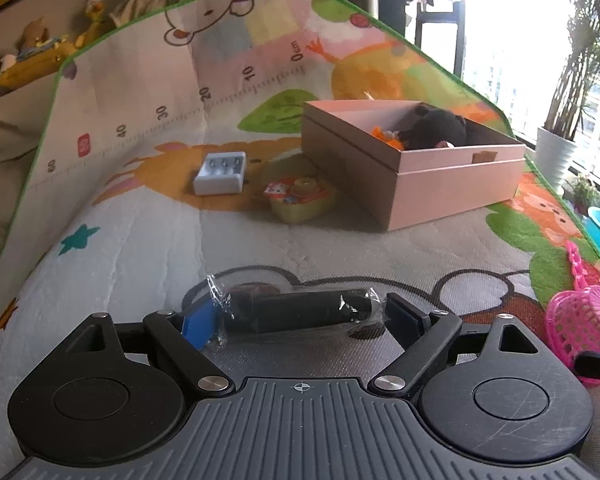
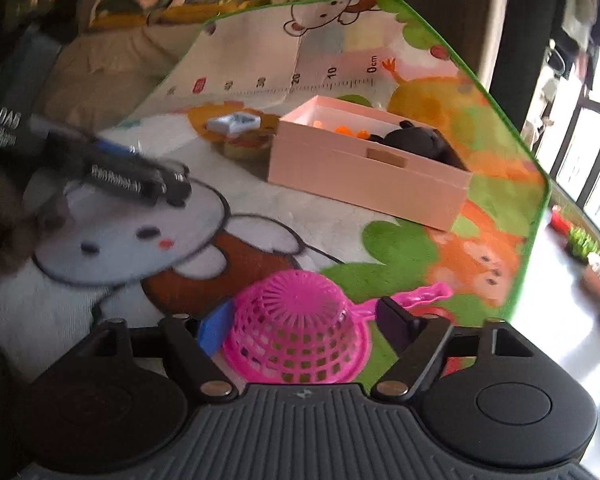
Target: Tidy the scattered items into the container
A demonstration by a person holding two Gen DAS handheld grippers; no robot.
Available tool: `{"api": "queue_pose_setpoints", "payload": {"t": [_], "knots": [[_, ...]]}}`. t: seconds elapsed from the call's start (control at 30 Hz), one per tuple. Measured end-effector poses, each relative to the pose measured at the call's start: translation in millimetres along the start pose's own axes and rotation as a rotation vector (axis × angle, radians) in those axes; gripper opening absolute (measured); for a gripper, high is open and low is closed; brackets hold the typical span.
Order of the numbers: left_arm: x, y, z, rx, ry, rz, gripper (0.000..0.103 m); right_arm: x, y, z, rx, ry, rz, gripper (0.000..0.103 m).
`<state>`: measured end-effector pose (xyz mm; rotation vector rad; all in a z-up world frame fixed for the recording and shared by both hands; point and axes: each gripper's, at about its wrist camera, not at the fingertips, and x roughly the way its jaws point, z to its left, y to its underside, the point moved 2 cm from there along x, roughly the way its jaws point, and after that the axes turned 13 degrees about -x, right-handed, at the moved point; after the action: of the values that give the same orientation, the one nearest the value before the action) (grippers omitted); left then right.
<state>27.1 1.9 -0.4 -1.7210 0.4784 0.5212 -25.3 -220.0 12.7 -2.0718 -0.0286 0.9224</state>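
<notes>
Left gripper (image 1: 300,316) clamped on black plastic-wrapped bar (image 1: 296,310). Right gripper (image 2: 300,328) closed against pink lattice strainer (image 2: 296,328), upturned dome. Both near pink cardboard box (image 1: 456,176); white battery charger (image 1: 220,173) left of box.

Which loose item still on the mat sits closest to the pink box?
The yellow toy camera, almost against the pink box. The white battery charger lies further left.

A colourful cartoon-printed play mat (image 1: 148,216) covers the floor; bright daylight floods tall dark-framed windows (image 1: 516,40) beside what looks like a potted palm (image 1: 556,148).
</notes>
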Motion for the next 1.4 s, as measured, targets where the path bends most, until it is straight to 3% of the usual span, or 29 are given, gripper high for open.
{"api": "queue_pose_setpoints", "payload": {"t": [0.27, 0.4, 0.5, 0.77, 0.87, 0.93, 1.23, 1.4], "knots": [[-0.7, -1.0, 6.6, -0.042, 0.019, 0.000, 0.094, -14.9, 26.2, -39.0, 0.033, 0.267, 0.127, 0.088], [0.0, -1.2, 7.1, -0.044, 0.021, 0.005, 0.094, -28.5, 23.8, -45.3, 0.163, 0.189, 0.039, 0.103], [-0.5, -1.0, 8.1, -0.049, 0.024, 0.004, 0.095, -21.1, 17.4, -43.1, 0.192, 0.174, 0.004, 0.103], [-3.1, -0.9, 8.5, -0.052, 0.040, -0.009, 0.097, 29.8, 26.4, -53.9, 0.334, 0.133, 0.089, 0.103], [-5.9, -0.3, 6.7, -0.039, 0.045, -0.015, 0.098, 24.4, 30.3, -52.7, 0.346, 0.136, 0.081, 0.092], [-6.4, 0.7, 4.9, -0.025, 0.045, -0.010, 0.098, 17.4, 29.1, -48.9, 0.321, 0.140, 0.068, 0.076], [-6.6, 2.6, 0.7, 0.014, 0.044, 0.002, 0.098, 6.4, 16.0, -28.6, 0.274, 0.078, 0.024, 0.075], [-15.6, 10.6, -4.0, 0.108, 0.082, 0.018, 0.098, 8.4, 14.9, -23.3, 0.255, 0.075, 0.037, 0.075]]}}
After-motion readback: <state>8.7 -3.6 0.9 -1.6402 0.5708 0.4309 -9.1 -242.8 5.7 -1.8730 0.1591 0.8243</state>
